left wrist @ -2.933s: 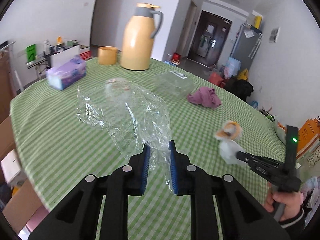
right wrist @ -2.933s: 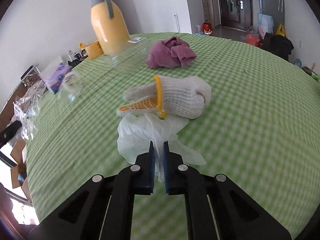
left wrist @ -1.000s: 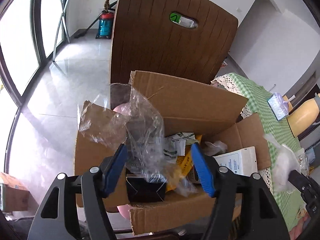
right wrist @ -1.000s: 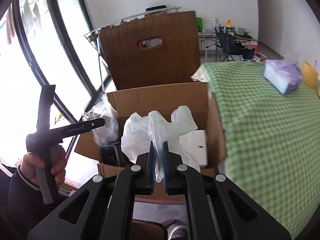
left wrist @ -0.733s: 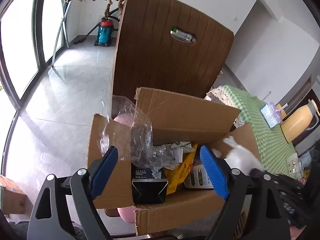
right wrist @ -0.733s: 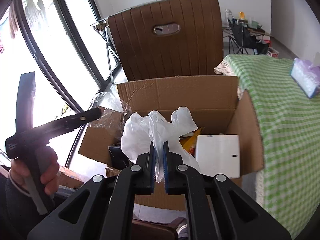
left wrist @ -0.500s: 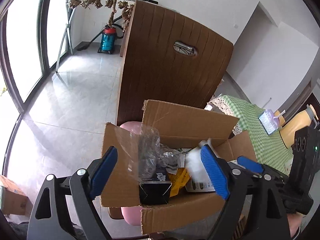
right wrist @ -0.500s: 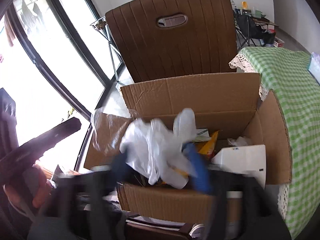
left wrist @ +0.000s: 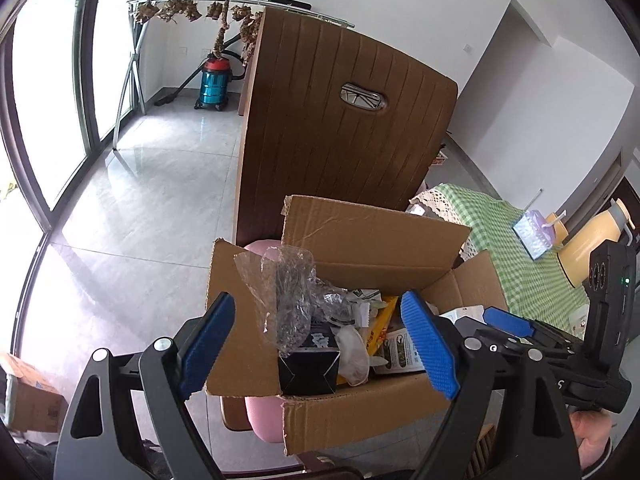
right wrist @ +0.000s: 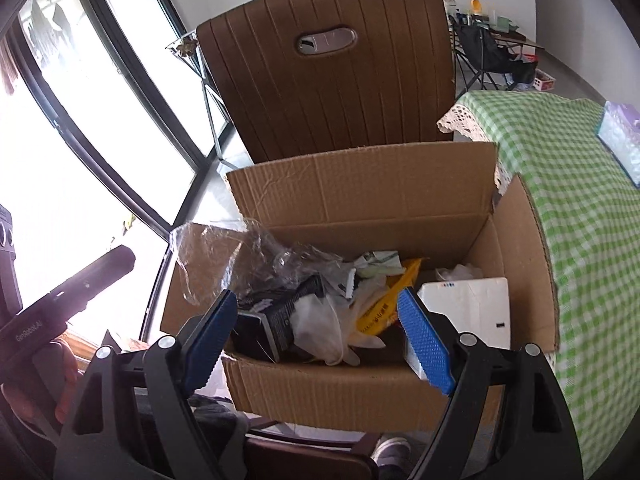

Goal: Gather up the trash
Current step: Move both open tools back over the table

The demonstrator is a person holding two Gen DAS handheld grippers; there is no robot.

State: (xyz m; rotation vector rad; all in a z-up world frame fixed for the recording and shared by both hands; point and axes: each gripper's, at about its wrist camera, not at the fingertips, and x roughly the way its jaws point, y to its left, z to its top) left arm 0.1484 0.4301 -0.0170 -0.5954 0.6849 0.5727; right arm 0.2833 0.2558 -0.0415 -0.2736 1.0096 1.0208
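Fingers (left wrist: pixel 208 344) of both grippers were spread, empty, above the box (right wrist: pixel 360 200); wrap (right wrist: pixel 224 256) overhung its rim and probably needed tucking in.

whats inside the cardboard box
In the box: crumpled clear wrap spilling over its left wall, a black carton, a white glove, a yellow packet and a white box. The bottom is covered.
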